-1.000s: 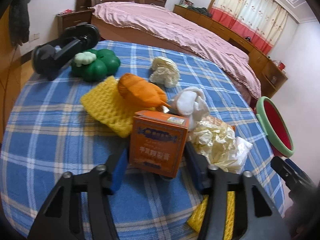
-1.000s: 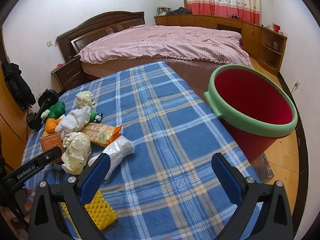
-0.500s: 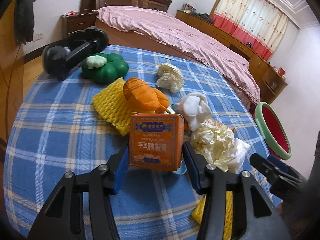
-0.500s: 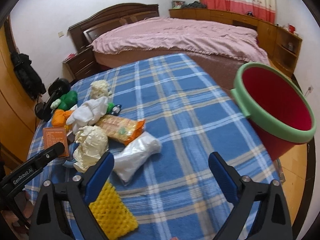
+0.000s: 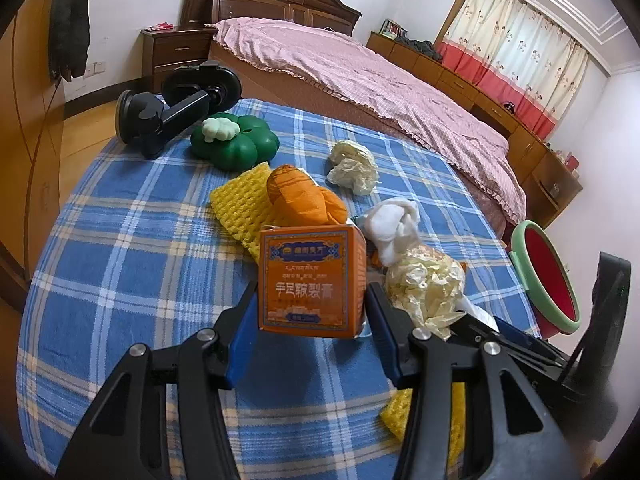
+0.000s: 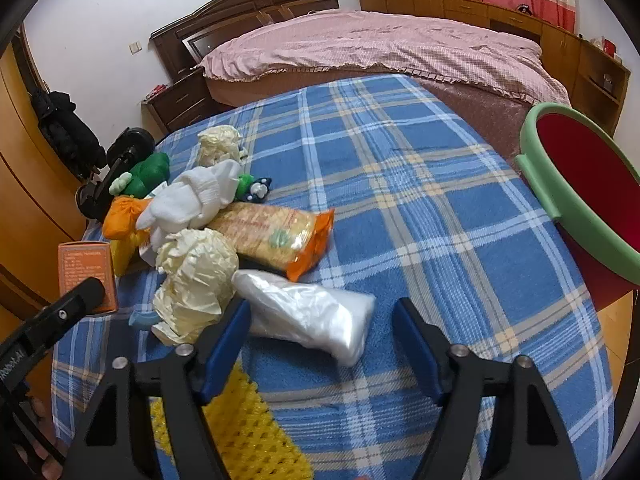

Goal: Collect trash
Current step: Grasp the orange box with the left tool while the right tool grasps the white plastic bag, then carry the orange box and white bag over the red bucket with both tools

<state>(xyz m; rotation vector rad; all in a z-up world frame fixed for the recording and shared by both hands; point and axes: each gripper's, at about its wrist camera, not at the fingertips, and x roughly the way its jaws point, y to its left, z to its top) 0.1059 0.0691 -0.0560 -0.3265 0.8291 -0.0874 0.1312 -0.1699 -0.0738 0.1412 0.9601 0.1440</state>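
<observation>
My left gripper (image 5: 312,296) is shut on an orange cardboard box (image 5: 308,280), which it holds upright just above the blue plaid tablecloth (image 5: 132,264). The box also shows at the left edge of the right wrist view (image 6: 80,264). My right gripper (image 6: 322,312) hangs low over a clear plastic bag (image 6: 308,316), and its jaws are closing with the bag between them. The left pad is at the bag's end and the right pad stands apart from it. A red bucket (image 6: 580,184) with a green rim stands beyond the table's right edge.
Behind the bag lie a crumpled cream paper (image 6: 196,276), an orange snack wrapper (image 6: 272,236), a white cloth (image 6: 192,200) and an orange pouch (image 5: 304,196). Yellow foam netting (image 6: 240,432) lies under my right gripper. A green toy (image 5: 236,144) and a black mount (image 5: 172,108) sit at the far left.
My right gripper has sunk and moved left until it straddles the plastic bag, and its jaws have narrowed. The left gripper has raised the box a little and squared it up.
</observation>
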